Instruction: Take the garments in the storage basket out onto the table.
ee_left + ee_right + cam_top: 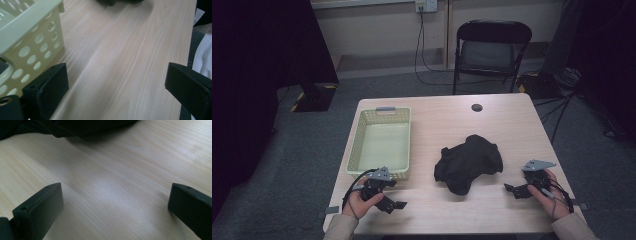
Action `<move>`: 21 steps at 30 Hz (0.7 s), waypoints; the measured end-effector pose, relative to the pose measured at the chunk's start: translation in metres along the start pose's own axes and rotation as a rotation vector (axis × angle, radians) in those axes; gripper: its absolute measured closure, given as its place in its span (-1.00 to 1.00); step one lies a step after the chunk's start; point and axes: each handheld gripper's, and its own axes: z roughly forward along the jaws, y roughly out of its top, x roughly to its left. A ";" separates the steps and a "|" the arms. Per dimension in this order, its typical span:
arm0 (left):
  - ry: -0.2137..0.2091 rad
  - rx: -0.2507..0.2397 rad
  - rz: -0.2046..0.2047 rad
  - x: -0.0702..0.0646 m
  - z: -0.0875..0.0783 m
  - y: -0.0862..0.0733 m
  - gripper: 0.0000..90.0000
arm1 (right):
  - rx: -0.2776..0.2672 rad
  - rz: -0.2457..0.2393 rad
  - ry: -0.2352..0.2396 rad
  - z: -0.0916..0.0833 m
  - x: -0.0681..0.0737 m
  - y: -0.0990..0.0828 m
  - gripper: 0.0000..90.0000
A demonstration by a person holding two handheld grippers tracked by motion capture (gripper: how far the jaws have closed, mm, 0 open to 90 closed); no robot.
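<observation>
Crumpled black cloth (468, 162) on woodgrain table (512, 130); left gripper (393, 204), right gripper (511, 190) agape

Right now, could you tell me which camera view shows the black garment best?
The high view: the whole crumpled black garment lies on the table right of the basket. The left gripper view catches a dark sliver at its top edge; the right gripper view shows its near edge.

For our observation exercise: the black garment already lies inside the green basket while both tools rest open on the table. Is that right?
Not quite. The high view shows the black garment crumpled on the table, beside the green basket, not in it. Both the left tool and right tool are open.
</observation>
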 end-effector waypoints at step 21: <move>0.016 0.012 -0.027 0.005 -0.006 -0.014 -0.93 | 0.000 0.000 0.000 0.000 0.000 0.000 -1.00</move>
